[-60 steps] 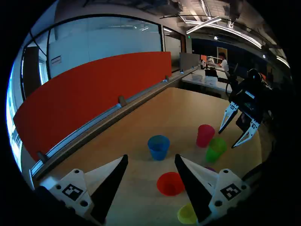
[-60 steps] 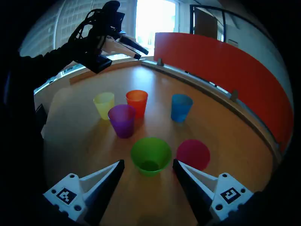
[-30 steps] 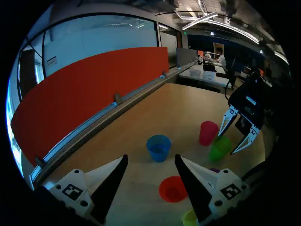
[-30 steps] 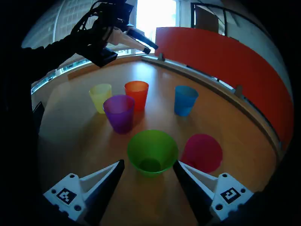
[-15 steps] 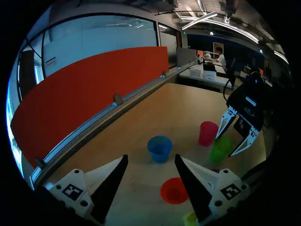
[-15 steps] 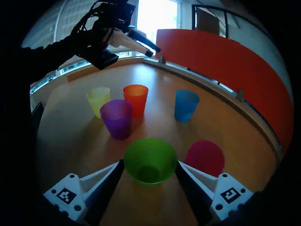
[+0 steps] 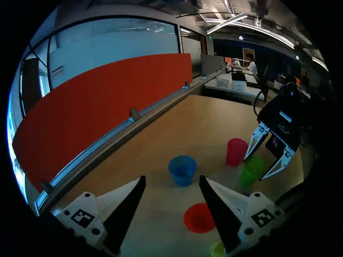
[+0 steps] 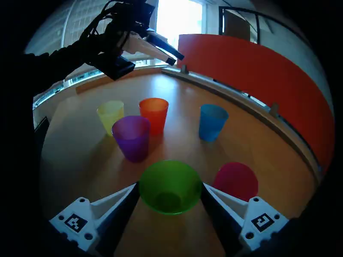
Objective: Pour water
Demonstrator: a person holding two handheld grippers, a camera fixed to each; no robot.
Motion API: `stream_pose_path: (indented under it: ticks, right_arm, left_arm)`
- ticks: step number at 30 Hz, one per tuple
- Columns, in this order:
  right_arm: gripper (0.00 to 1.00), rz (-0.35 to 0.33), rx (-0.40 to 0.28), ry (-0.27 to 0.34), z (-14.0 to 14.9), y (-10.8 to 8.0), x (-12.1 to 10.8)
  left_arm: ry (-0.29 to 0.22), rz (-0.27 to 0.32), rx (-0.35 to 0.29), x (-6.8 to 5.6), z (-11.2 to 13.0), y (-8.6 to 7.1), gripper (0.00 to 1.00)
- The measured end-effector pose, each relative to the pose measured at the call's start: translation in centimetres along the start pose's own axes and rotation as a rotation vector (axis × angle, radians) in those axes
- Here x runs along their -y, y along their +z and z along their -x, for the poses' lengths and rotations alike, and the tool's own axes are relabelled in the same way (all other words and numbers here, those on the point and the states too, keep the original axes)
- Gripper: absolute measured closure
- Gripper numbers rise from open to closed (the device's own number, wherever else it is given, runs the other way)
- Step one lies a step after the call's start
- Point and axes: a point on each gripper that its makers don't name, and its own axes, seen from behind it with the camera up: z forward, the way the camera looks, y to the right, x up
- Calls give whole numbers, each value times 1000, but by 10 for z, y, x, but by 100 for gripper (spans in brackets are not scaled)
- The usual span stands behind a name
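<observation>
Green plastic sits between the right gripper's fingers: the green cup stands upright on the wooden table at the bottom centre of the right gripper view. Its rim reaches each white fingertip. The jaws are spread wide. Whether they press on the cup I cannot tell, and nothing looks squeezed or lifted. Whether there is water in it I also cannot tell.

Just right of it is the pink cup. Farther up the frame stand the purple cup, the orange cup, the yellow cup and, to the right, the blue cup. All are upright and apart from the gripper.

Held by a dark-sleeved arm, the left gripper hangs in the air at the upper left of that view, above the table. In the left gripper view its own fingers are wide apart at the bottom of the frame. They grasp nothing, and bare tabletop lies between them with the blue cup just beyond the gap. A red partition runs along the table's far edge.
</observation>
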Motion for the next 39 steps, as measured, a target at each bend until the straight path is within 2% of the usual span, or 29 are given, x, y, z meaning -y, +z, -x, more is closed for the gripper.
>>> stream_pose_path:
  ticks: [5,15,30,39]
  right_arm:
    - [6,1,1,1,-1,1,1]
    - [7,3,1,2,0,0,0]
    - [8,4,-69,11,-13,-14,2]
    - [8,17,-110,2,-25,-22,1]
  left_arm:
    - [-2,-2,-3,1,-1,-1,8]
    - [2,2,2,1,0,1,8]
    - [14,24,15,-4,0,9,8]
    - [44,50,40,-9,1,17,8]
